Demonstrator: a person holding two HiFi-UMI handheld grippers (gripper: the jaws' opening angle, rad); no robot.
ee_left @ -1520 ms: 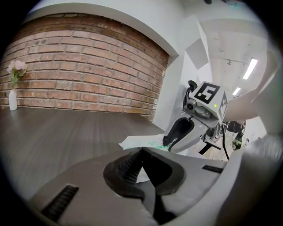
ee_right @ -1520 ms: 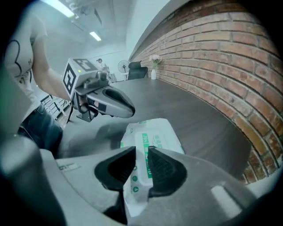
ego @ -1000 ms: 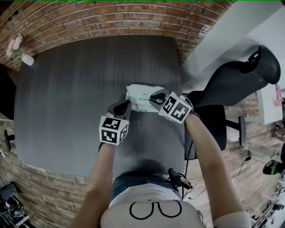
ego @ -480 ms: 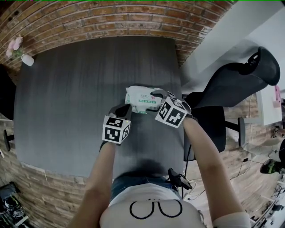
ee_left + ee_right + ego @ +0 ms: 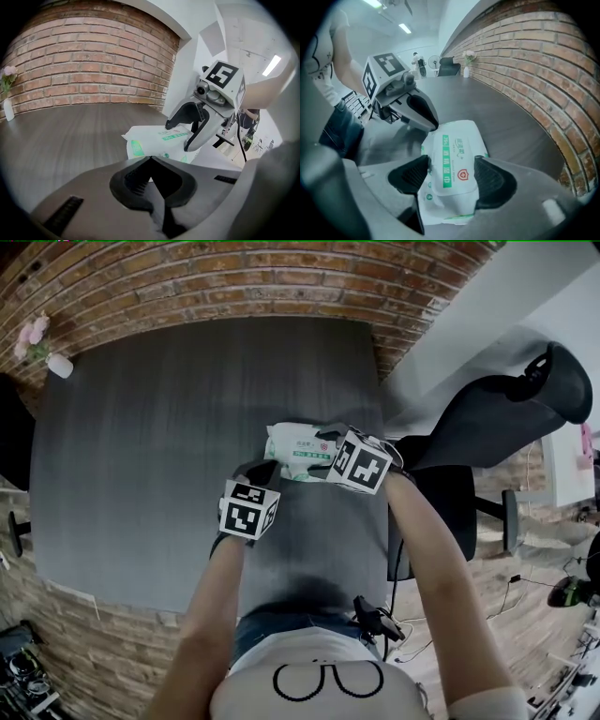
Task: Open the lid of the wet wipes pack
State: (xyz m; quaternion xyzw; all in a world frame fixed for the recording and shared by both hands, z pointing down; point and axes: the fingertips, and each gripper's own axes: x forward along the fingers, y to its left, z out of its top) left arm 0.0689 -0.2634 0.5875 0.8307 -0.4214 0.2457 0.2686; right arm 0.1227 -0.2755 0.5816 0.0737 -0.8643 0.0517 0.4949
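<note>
The white and green wet wipes pack [image 5: 298, 448] lies near the right edge of the dark table [image 5: 141, 446]. Its lid [image 5: 457, 164] faces up and lies flat. My left gripper [image 5: 265, 465] comes in from the near left. Its jaws are shut, with the pack's near edge [image 5: 154, 143] pinched at the tips [image 5: 151, 161]. From the right, my right gripper [image 5: 323, 451] points steeply down over the pack. Its jaws are opening wide, and the lid lies between the pads [image 5: 494, 180] without being pressed. In the left gripper view, the right gripper [image 5: 179, 136] straddles the pack's far end.
A brick wall [image 5: 234, 282] runs behind the table. A small vase of flowers [image 5: 58, 364] stands at the table's far left corner. A black office chair [image 5: 487, 418] is just past the table's right edge, close to the pack.
The right jaws have opened and now stand either side of the lid. The left gripper has sunk a little and closed in on the pack's near edge. The pack has barely shifted.
</note>
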